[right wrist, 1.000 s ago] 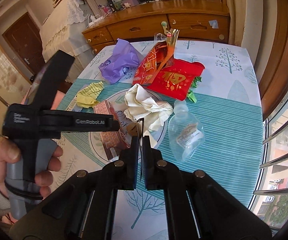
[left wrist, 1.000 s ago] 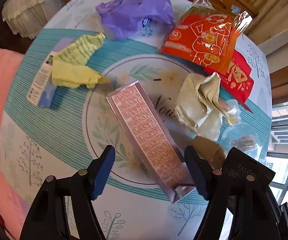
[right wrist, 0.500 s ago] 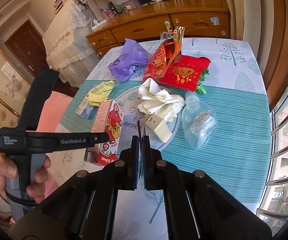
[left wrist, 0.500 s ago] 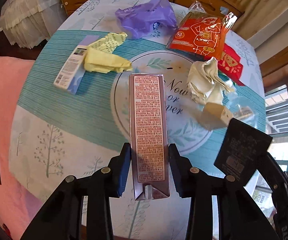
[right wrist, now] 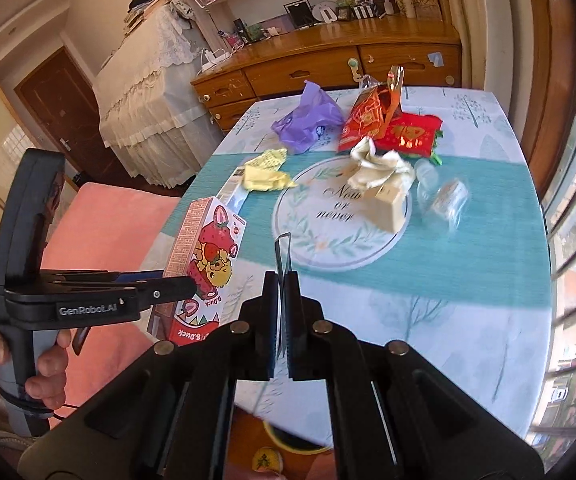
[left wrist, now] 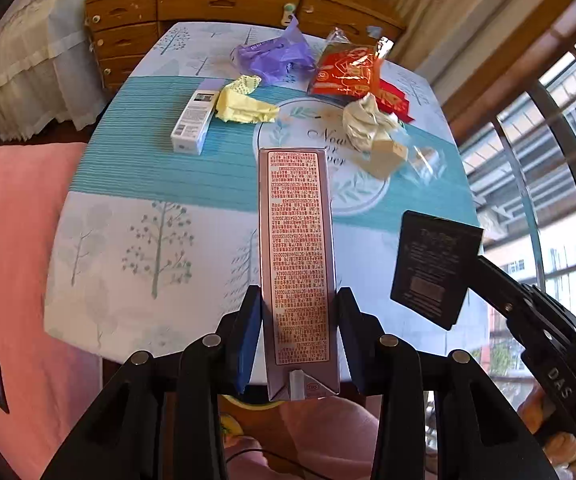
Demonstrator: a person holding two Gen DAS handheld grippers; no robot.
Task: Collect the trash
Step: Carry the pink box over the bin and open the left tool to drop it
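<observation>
While my left gripper (left wrist: 296, 334) pinches the carton (left wrist: 298, 264) and the right gripper (right wrist: 283, 320) clamps a black card (left wrist: 434, 266), I'd keep both squeezes firm heading binward.

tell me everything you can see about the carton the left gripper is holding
The carton is a tall, narrow box that looks like coated cardboard. One side is pinkish, dense with red print; the right wrist view shows a front face with strawberries, a cartoon duck and "B.Duck" lettering. The left gripper clamps its lower end between both fingers, holding it lifted near the table's front edge. A folded flap shows at its near end.
</observation>
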